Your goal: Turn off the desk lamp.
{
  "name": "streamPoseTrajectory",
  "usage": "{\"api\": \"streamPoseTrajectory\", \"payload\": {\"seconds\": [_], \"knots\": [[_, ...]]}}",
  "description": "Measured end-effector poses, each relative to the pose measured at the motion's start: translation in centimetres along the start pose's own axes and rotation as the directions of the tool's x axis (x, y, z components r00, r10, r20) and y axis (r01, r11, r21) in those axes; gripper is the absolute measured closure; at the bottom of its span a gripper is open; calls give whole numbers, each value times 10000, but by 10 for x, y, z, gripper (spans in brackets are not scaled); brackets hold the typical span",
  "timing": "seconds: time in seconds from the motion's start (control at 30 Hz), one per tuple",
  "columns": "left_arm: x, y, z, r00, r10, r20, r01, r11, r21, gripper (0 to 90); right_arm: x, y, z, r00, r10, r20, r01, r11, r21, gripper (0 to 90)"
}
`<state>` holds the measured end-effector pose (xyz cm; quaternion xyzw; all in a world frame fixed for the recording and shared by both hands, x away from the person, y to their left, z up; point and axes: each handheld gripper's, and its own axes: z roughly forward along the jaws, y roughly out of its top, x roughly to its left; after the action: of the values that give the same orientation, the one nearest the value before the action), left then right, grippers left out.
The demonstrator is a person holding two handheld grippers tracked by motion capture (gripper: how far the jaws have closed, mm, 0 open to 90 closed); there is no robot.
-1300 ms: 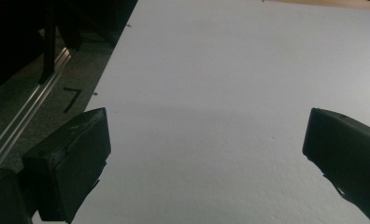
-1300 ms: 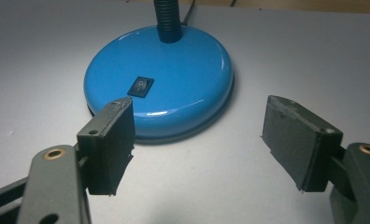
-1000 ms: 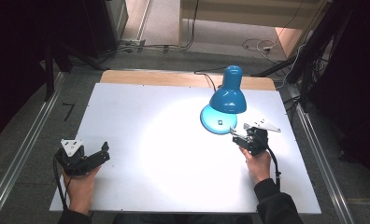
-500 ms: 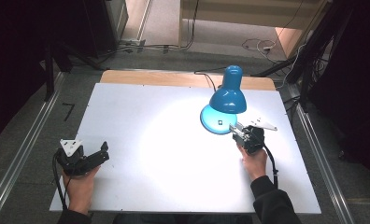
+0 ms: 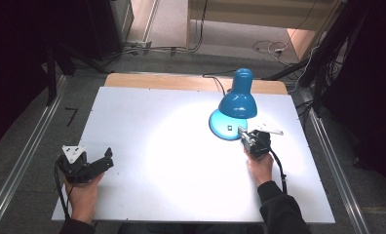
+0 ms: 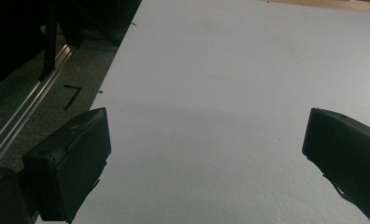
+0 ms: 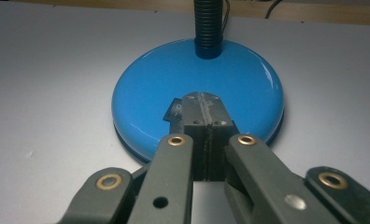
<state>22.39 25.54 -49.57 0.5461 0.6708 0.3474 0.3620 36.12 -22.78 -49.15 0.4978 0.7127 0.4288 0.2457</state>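
Right gripper (image 7: 203, 100) (fingers together) over lamp base (image 7: 141, 98) edge.

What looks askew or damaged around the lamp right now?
Nothing stands out. The blue metal desk lamp stands upright on the white table, lit, its round base flat and unmarked. The right tool, jaws together, rests its tips at the black rocker switch on that base.

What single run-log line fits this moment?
right hand-held gripper: shut, tips on lamp switch | left hand-held gripper: open | lamp: lit
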Motion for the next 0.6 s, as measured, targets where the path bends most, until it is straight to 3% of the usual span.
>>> {"api": "streamPoseTrajectory", "payload": {"seconds": [0.27, 0.6], "knots": [[1, 0, 1, 10000, -5, 15, 5, 10000, -3, 18, 2, -2, 11, 9996, 248, -145, -247, 9997, 75, 878], [1, 0, 1, 10000, -14, 2, 14, 10000, 14, 18, 8, -1, 21, 9997, 100, -239, -98, 9999, 82, 878]]}}
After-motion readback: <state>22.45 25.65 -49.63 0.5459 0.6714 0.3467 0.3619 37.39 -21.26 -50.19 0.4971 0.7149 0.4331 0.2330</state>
